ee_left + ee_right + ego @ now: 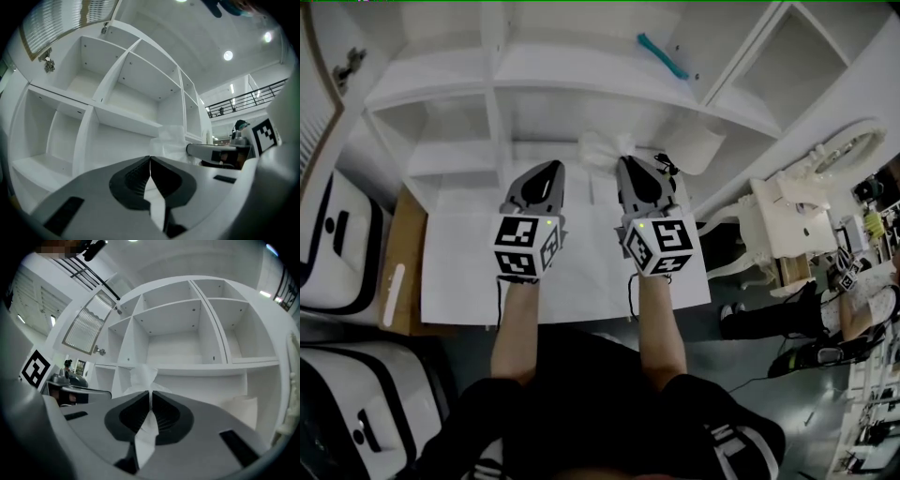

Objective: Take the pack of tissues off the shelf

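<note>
The shelf (497,122) fills the upper frame of the head view, behind the worktop (459,272) at centre. Above the worktop, the left claw (553,169) and right claw (628,163) sit side by side. The pack of tissues (602,150) is at the right claw's tip, before the shelf.

Smooth, faintly glossy white finish on the shelf (553,70); brown wood look on the board (408,234) at left. Thin, crinkled white wrap or paper on the tissues (602,150). Matt grey plastic and ribbed black pads (165,416) on the right gripper (627,161).
</note>
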`<state>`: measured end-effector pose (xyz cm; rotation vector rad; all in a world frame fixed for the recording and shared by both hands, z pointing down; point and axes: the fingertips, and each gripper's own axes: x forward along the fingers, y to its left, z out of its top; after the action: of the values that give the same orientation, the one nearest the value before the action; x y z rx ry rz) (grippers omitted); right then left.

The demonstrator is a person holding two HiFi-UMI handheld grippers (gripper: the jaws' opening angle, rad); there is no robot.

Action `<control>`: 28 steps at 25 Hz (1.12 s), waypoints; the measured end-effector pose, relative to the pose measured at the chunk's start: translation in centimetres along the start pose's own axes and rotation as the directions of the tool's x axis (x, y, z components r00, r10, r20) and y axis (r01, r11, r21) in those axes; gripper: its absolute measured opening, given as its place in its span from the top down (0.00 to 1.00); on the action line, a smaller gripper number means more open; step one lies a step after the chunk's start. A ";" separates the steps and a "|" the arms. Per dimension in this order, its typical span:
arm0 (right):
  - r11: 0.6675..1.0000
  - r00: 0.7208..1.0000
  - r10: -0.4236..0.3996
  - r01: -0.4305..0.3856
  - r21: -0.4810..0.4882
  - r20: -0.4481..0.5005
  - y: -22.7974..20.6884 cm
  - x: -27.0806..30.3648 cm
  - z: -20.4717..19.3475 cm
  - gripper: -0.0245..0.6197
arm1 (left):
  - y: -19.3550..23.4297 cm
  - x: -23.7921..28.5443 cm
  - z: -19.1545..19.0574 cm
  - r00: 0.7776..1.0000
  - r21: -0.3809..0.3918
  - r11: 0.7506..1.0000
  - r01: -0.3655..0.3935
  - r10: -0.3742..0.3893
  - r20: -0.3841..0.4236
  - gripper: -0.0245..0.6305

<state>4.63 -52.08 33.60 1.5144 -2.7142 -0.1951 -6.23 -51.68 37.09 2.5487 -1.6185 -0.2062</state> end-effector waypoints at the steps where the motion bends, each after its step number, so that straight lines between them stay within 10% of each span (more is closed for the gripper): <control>1: 1.000 1.000 -0.006 0.006 0.018 -0.002 0.2 -0.1 -0.6 0.90 | 0.0 -0.1 -0.1 1.000 -0.002 1.000 -0.002 0.002 -0.001 0.94; 28: 0.996 1.000 0.004 -0.002 0.090 -0.022 2.9 -1.3 -3.6 0.91 | 0.8 -3.1 -2.3 0.999 -0.021 0.999 -0.037 0.036 -0.037 0.94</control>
<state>3.14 -49.85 37.57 1.5244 -2.7429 -0.0564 -7.81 -49.16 39.67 2.4896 -1.6392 -0.1727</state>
